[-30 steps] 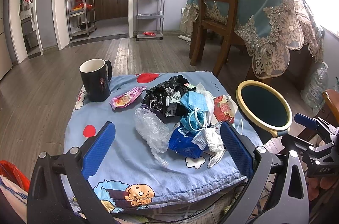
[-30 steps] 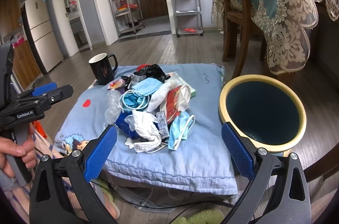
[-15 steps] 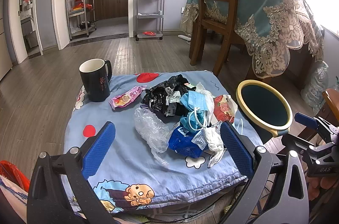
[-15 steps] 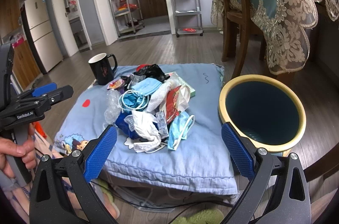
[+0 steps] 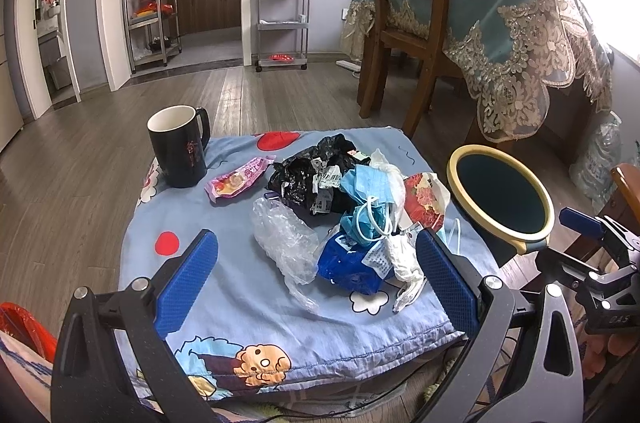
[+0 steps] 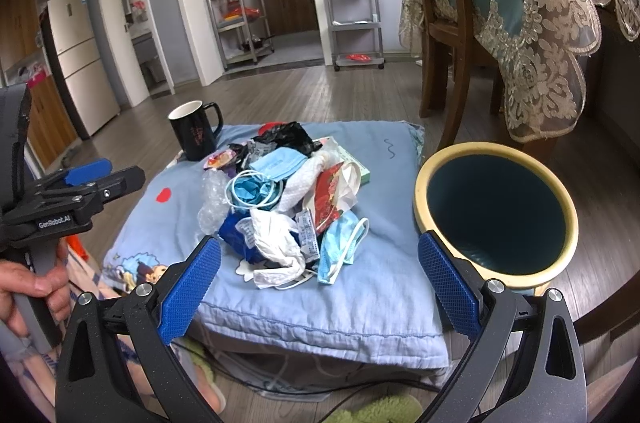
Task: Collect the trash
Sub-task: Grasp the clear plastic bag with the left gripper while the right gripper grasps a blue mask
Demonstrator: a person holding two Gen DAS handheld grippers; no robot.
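Observation:
A heap of trash [image 5: 352, 207] [image 6: 288, 207] lies on a low table under a blue cartoon cloth [image 5: 240, 287] [image 6: 384, 287]: blue face masks, a black plastic bag, clear crumpled plastic, a blue packet, a red wrapper, white tissue. A pink snack wrapper [image 5: 238, 179] lies apart, near the mug. A dark bin with a yellow rim [image 5: 464, 183] [image 6: 496, 275] stands right of the table. My left gripper [image 5: 316, 279] is open, low at the table's near edge, with nothing between its pads. My right gripper [image 6: 320, 279] is open too, before the heap and bin.
A black mug [image 5: 180, 147] [image 6: 196, 135] stands at the cloth's far left. A wooden chair [image 5: 404, 19] and a table with a lace-edged teal cloth [image 5: 528, 15] rise behind the bin. A hand [image 6: 28, 287] holds the left gripper's handle. Shelving racks stand far back.

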